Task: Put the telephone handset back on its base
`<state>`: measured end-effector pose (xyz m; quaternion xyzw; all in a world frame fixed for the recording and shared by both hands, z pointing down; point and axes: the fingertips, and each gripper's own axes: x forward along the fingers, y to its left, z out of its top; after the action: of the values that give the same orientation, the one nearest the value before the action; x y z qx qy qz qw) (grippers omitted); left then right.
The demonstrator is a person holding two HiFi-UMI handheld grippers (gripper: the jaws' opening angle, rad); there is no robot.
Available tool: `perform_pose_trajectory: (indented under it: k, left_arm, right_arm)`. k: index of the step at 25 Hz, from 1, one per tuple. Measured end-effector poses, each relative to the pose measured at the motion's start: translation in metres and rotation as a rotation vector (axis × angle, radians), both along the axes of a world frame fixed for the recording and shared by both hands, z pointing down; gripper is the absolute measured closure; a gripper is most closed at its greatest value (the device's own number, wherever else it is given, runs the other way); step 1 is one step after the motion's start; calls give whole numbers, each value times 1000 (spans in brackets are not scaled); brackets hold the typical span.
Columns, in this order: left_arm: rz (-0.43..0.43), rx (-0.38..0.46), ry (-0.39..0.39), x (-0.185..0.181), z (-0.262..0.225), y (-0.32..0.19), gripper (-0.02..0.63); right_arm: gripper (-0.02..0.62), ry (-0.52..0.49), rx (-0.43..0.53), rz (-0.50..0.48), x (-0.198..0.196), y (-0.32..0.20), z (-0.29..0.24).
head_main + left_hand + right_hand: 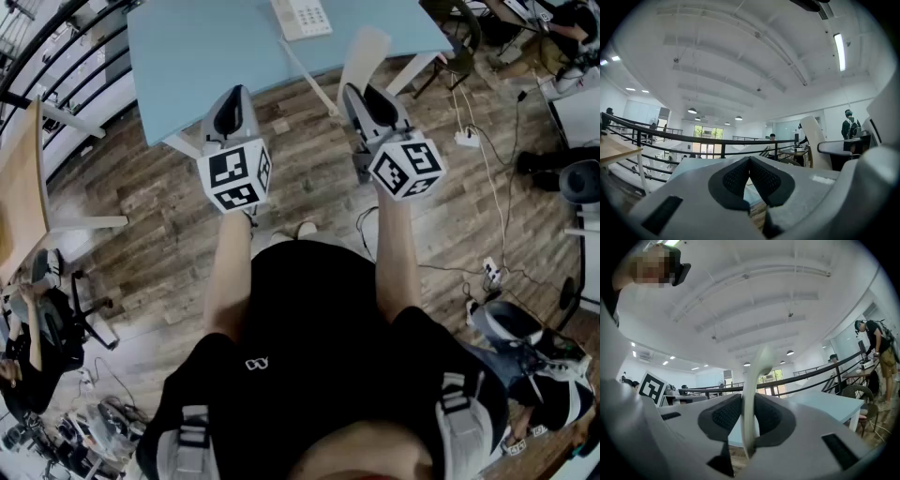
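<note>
The white telephone base (301, 17) with its keypad lies at the far edge of the light blue table (206, 56). The cream handset (366, 54) is off the base, held in the air short of the table's near edge, to the right of the base. My right gripper (375, 98) is shut on the handset (752, 394), whose thin edge stands upright between the dark pads (725, 416). My left gripper (232, 101) hangs beside it to the left, over the floor. Its jaws (750, 161) are shut with nothing between them.
Wooden plank floor lies below both grippers. A power strip and cables (466, 138) trail on the floor at right, near a chair (455, 42). A wooden desk (19, 187) and an office chair (56, 309) stand at left. A black railing (693, 138) runs beyond the table.
</note>
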<state>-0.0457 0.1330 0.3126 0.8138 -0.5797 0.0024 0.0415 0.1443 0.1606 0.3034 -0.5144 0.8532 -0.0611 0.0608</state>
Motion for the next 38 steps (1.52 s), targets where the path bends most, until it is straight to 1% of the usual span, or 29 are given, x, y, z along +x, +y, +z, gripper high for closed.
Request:
perform_pose_trajectory:
  k: [4,9,14,18,22,25,28,31,34,38]
  left_arm:
    - [7,-1,-2,18,1,-2,606]
    - [11,-9,-10,32,5,-11,606]
    - [2,-8,-25,32,4,-17,606]
    - [-25,-19,-31,26,11,-16,606]
    - [-26,-21,-32,27,13,-20,606]
    - [-26,-30,-40,26,21,-30,606]
    - [-29,-49,-39,22,34,-48,606]
    - [-35,-85,-29,12,52,-77,606]
    - [-37,-115,-15,2,67,-120,606]
    - [-33,-146,4,-11,82,-189,606]
  right_arm:
    - [514,24,-9,11,10,-4,0]
    - [514,-19,-17,-2,18,-13,3]
    - [515,-95,-28,-14,30,-27,-1]
    - [515,-147,-47,-50,29,-35,5]
    - [515,-170,-73,-73,23,-46,12]
    - [515,-169,-90,-86,16,-60,20]
    - [515,-162,-107,-96,8,-81,31]
    - [515,-147,-124,-109,-3,-112,41]
    - [515,-132,-138,-121,-14,-153,50]
    - [515,-124,-161,-133,-28,-222,61]
